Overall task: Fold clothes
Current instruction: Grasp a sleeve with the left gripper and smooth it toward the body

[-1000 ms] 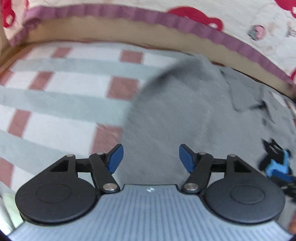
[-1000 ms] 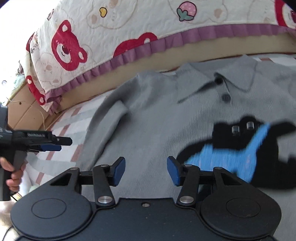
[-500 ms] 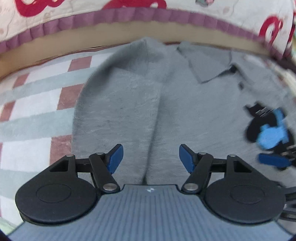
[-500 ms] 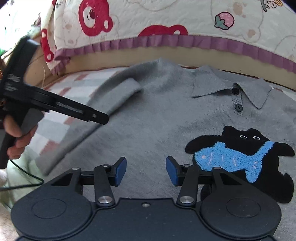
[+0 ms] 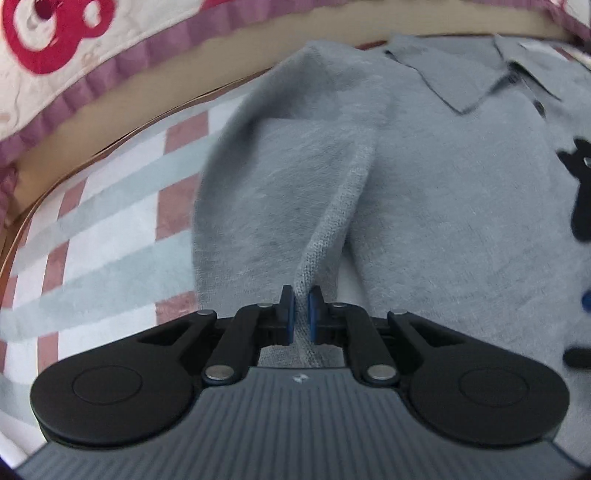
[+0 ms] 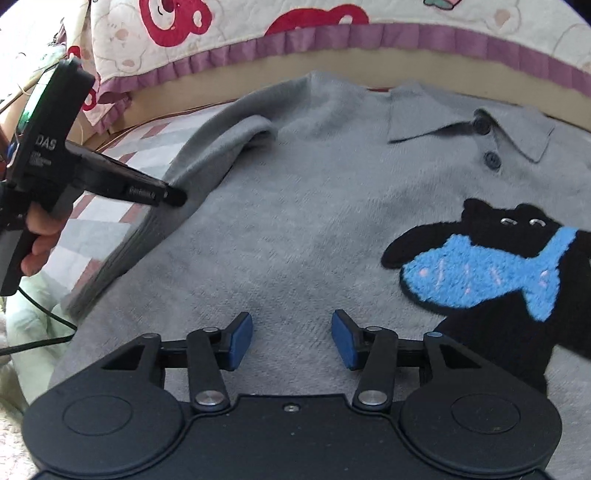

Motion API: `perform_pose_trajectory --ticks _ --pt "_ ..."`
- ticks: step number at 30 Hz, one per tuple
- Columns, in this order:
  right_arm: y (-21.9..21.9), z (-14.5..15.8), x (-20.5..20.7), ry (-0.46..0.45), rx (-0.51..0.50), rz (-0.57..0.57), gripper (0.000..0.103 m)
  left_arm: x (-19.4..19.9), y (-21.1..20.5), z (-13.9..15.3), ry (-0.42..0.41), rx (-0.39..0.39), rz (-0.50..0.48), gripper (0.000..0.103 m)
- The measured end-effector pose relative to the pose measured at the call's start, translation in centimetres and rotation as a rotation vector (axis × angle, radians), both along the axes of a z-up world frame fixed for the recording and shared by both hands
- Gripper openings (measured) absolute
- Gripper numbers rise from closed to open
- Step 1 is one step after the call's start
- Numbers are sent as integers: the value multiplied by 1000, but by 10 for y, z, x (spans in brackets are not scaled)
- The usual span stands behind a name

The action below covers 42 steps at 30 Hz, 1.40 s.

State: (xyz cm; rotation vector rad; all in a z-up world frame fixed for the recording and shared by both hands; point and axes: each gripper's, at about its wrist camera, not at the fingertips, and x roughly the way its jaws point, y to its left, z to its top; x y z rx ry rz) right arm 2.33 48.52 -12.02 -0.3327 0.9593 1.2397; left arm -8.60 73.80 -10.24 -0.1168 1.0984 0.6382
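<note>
Bear-print quilt [image 6: 258, 22] behind checked sheet [image 5: 110, 206]

A home bedroom: teddy-bear quilt [image 6: 229, 33] beside a checked bed sheet [image 5: 110, 206]

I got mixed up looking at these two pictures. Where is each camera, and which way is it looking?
Left wrist view: rides the left gripper, looking down along its fingers, pinched on a fold of the grey knitted collared sweater's sleeve; only the gripper shows.
Right wrist view: rides the right gripper, jaws opening with nothing between them, above the sweater's front; a hand holding the left gripper shows at left.
Both show the sweater, checked bedsheet and bear-print quilt.
</note>
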Motion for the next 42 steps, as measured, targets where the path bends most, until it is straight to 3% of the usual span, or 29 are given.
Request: perform_pose_trajectory --ticks 4,7,9,12,15,17,19,21,25,28,30,34,38,42 --pt "-1 -1 3 24 10 -5 57 -6 10 10 -50 17 15 6" --pt "-1 -1 4 29 7 7 57 -19 26 36 -99 76 28 6" --pt "0 -1 4 29 0 18 57 -39 50 61 -146 178 117 6" --pt "1 0 7 41 -10 26 58 -66 96 85 -202 267 276 5" --pt "0 0 10 63 -12 33 58 -87 118 104 -259 469 389 5" --pt "1 -1 11 63 -13 40 59 -94 121 104 -308 594 439 6" --pt "3 -2 10 65 -11 44 64 -89 127 87 -254 675 452 5" --pt "6 -1 8 65 -11 48 67 -90 141 62 -189 629 490 6" --pt "8 -1 -2 17 -24 68 69 -110 164 28 -130 409 625 7" --pt "9 0 -2 17 -26 63 71 -111 151 30 -141 368 611 7" --pt "6 5 2 42 -12 57 70 -101 136 40 -199 326 561 12" --pt "-21 27 31 115 66 4 69 -60 88 58 -313 149 401 14" --pt "-87 57 88 103 130 -128 69 -5 13 61 -269 76 164 30" --pt "-179 69 149 1 85 -339 69 43 -64 67 -236 5 -59 34"
